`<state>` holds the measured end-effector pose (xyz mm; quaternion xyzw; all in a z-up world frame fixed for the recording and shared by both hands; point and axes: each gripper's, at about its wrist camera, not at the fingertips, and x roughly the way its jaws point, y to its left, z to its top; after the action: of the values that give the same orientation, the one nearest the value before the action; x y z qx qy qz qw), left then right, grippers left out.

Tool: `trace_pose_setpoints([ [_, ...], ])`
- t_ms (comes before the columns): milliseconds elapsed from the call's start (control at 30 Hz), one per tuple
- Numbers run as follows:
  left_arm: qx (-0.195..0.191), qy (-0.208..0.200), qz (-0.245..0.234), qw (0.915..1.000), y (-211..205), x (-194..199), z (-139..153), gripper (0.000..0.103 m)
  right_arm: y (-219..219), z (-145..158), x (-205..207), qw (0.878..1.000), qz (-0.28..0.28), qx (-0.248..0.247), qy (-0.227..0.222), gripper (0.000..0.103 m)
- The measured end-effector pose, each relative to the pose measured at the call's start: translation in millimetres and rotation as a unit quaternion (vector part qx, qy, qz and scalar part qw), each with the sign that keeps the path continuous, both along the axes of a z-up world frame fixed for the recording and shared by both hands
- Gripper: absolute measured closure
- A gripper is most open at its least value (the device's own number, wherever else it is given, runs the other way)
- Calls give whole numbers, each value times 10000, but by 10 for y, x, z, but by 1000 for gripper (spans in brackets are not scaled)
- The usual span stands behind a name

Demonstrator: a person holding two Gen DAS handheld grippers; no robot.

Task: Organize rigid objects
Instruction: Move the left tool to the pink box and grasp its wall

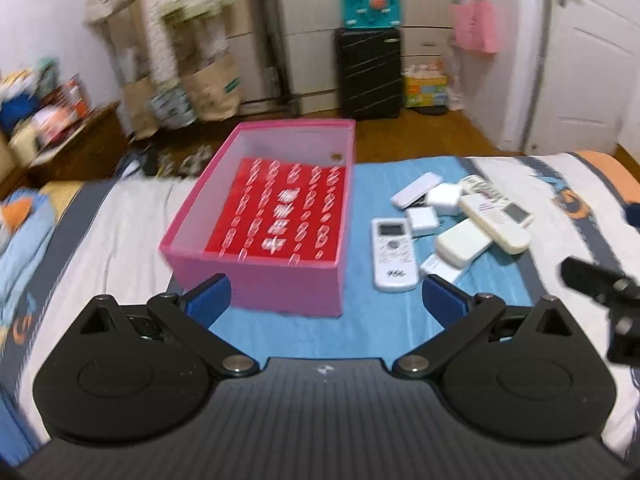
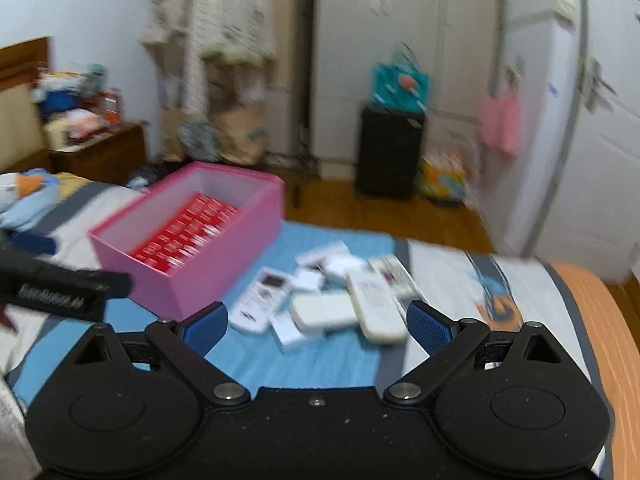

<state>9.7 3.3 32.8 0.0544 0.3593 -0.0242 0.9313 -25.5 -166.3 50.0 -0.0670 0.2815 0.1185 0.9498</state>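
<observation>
An open pink box [image 1: 280,284] with a red patterned floor stands on the blue bedspread; it also shows in the right wrist view [image 2: 224,248]. To its right lies a pile of white remotes and chargers [image 1: 460,220], also seen in the right wrist view [image 2: 336,300]. One white remote with a screen [image 1: 394,254] lies nearest the box. My left gripper [image 1: 326,300] is open and empty, just in front of the box. My right gripper [image 2: 318,322] is open and empty, above the near side of the pile.
The bed [image 1: 120,232] has a white and grey cover with an orange edge [image 2: 600,320]. Beyond the bed's foot are a wooden floor, a black suitcase [image 1: 370,72], paper bags [image 1: 208,88], a nightstand [image 1: 80,144] and a white door [image 1: 592,60].
</observation>
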Motion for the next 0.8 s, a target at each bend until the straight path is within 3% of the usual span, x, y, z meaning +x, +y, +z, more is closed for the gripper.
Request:
trace_pose_setpoints([
  [267,-356,241,-402,9983,287,358,469,2,-22,284,250,9979,610,25,222,5],
  [400,56,224,-628,9978,374,545,560,2,-58,390,403,9959,652,303,541,5],
  [533,315,267,-708,9966,495,777,554,3,-113,380,564,9924,589,597,897,5],
  [800,284,563,-492,9968,968,1348,235,3,-150,157,891,9859,532,1042,1196,9],
])
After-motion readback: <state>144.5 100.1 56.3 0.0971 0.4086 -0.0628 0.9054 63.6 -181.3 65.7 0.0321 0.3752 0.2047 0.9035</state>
